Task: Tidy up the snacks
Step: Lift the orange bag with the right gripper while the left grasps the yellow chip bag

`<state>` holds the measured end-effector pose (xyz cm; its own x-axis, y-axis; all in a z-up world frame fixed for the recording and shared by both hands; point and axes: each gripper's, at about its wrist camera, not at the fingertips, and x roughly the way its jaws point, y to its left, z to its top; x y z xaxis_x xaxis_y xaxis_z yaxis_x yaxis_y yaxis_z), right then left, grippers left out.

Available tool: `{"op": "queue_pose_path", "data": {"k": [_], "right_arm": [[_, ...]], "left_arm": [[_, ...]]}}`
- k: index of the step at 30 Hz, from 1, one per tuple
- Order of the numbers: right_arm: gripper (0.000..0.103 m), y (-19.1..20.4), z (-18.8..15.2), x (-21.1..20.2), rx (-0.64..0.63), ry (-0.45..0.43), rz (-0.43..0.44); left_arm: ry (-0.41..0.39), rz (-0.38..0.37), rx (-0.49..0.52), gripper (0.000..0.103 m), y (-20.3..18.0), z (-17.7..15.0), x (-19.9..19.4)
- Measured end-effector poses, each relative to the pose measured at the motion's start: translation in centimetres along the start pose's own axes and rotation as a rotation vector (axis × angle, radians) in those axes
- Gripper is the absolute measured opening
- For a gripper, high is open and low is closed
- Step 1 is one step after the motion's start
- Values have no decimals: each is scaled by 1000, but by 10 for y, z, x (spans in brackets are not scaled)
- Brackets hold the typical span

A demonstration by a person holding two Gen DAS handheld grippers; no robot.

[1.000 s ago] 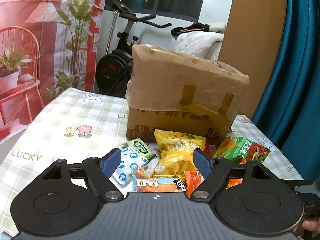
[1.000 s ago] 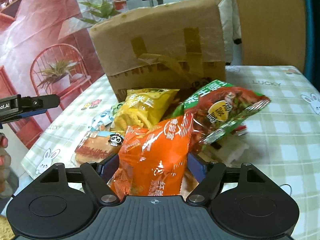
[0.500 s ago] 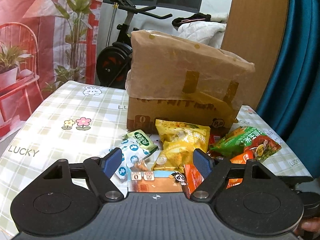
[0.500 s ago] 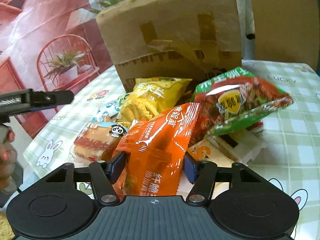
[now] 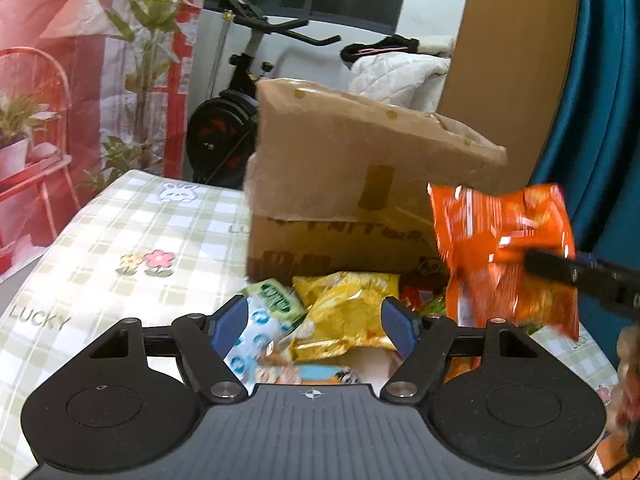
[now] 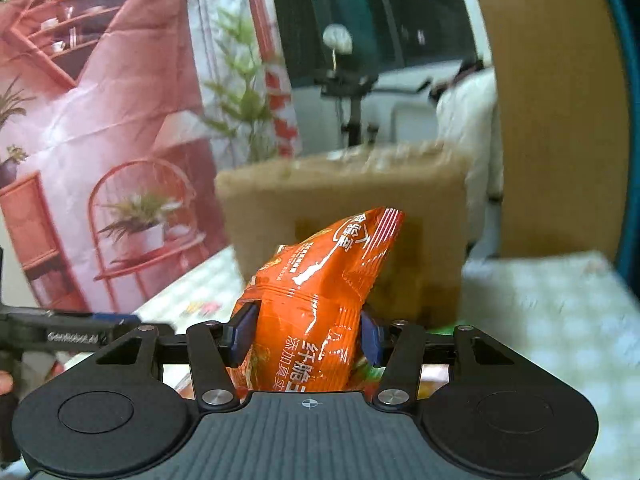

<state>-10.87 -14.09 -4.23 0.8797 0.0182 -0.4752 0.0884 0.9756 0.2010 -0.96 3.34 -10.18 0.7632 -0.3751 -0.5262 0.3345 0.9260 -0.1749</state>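
My right gripper [image 6: 306, 330] is shut on an orange snack bag [image 6: 316, 300] and holds it in the air in front of the cardboard box [image 6: 344, 200]. The same orange bag [image 5: 504, 252] shows in the left wrist view, raised at the right of the box [image 5: 360, 184]. My left gripper [image 5: 312, 322] is open and empty above the snack pile: a yellow chip bag [image 5: 348, 312], a blue-and-white packet [image 5: 256, 336] and a small green packet [image 5: 276, 296].
The table has a green checked cloth [image 5: 120, 240]. An exercise bike [image 5: 232, 120] stands behind the table. A teal curtain [image 5: 600, 100] hangs at the right. A red printed backdrop [image 6: 100, 140] hangs at the left.
My right gripper has closed on the orange bag and lifted it off the pile toward the box top. My left gripper has stayed open over the pile.
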Motion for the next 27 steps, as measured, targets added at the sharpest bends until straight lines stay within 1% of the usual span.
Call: {"op": "queue_pose_path", "data": {"k": [2, 5, 8, 11, 13, 19, 21, 22, 24, 26, 27], "right_arm": [[49, -8, 12, 4, -18, -20, -35], [49, -24, 20, 10, 0, -35, -72], [49, -37, 20, 19, 29, -38, -101], [49, -51, 16, 25, 69, -36, -109], [49, -56, 10, 28, 87, -29, -115], [49, -70, 1, 27, 130, -21, -115], [49, -73, -1, 28, 135, -18, -118], [49, -73, -2, 29, 138, -15, -120], [49, -75, -4, 31, 145, -7, -123], [49, -77, -7, 33, 153, 2, -124], [49, -77, -8, 34, 155, 6, -125]], "left_arm": [[9, -12, 19, 75, -6, 7, 13], [28, -39, 43, 76, -15, 14, 34], [60, -66, 48, 77, -22, 21, 60], [109, -90, 40, 81, -26, 24, 86], [136, -90, 33, 86, -27, 22, 102], [255, -64, 8, 86, -26, 13, 147], [284, -59, -1, 87, -25, 9, 158], [291, -67, -3, 91, -25, 8, 162], [305, -77, -8, 93, -25, 3, 166], [301, -75, -3, 92, -27, 0, 166], [292, -72, 0, 89, -28, -2, 164]]}}
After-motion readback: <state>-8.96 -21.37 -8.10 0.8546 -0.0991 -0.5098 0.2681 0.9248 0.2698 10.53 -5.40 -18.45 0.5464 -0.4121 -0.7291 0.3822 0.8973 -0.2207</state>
